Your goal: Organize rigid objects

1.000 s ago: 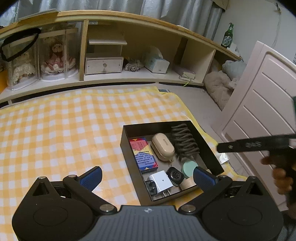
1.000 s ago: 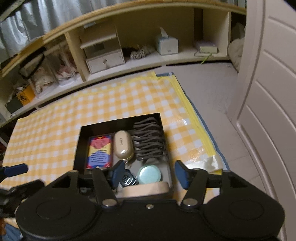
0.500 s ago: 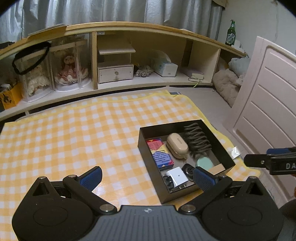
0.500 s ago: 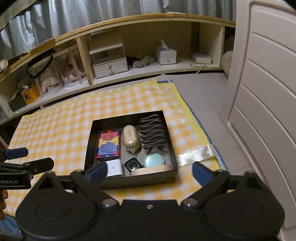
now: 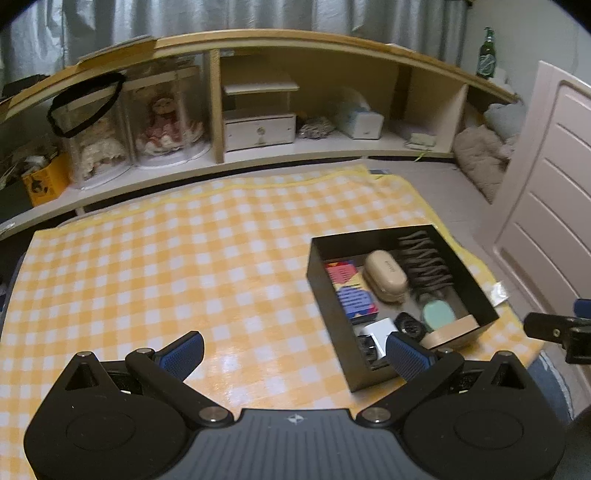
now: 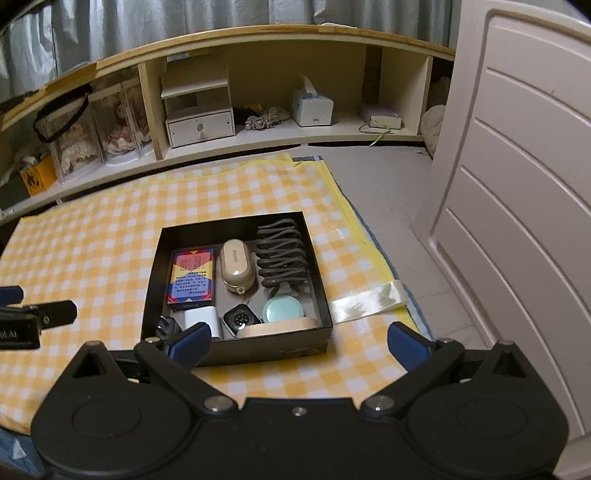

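Both grippers empty. Left wrist view: left gripper [image 5: 293,350] jaws wide apart over checked cloth [image 5: 166,266], black box [image 5: 476,291] off to right, filled with small items. Right wrist view: right gripper [image 6: 297,341] spread fully, nothing between pads, box just ahead, beige case [image 6: 237,271] inside.

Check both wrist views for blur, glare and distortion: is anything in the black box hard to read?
Left wrist view: motion-soft, black box contents smeared, glare patch on the checked cloth. Right wrist view: sharper, the colourful box reads clearly, glare on the tape strip. Both views: fisheye bends the shelf, dim warm light.
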Demonstrator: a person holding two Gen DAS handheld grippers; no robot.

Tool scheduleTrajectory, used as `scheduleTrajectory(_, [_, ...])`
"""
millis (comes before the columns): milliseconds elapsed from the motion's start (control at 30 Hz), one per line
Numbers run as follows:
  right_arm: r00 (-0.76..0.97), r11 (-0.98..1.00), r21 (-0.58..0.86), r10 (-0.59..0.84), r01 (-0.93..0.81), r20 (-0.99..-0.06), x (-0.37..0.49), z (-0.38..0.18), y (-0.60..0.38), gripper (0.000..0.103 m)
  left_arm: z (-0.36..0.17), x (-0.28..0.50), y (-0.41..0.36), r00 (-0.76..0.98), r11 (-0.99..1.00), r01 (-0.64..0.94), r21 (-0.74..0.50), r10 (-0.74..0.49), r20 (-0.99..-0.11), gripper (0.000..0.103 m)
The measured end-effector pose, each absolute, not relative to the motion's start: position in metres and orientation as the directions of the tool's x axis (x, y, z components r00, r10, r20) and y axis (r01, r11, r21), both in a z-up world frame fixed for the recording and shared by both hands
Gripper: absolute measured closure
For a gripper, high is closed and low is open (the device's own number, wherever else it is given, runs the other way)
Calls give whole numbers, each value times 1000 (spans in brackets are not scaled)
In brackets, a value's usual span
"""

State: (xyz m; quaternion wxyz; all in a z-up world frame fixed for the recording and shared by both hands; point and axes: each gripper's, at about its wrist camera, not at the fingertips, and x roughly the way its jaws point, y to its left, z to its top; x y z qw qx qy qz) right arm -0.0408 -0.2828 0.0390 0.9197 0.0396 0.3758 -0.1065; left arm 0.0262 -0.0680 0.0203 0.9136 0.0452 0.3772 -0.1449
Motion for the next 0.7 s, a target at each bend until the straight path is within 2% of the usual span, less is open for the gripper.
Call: scheduleTrajectory(700, [686,970,6,-167,242,-708,-41,38,-285,0,19,27,-67,666,955,296,-17,-219,-713,0])
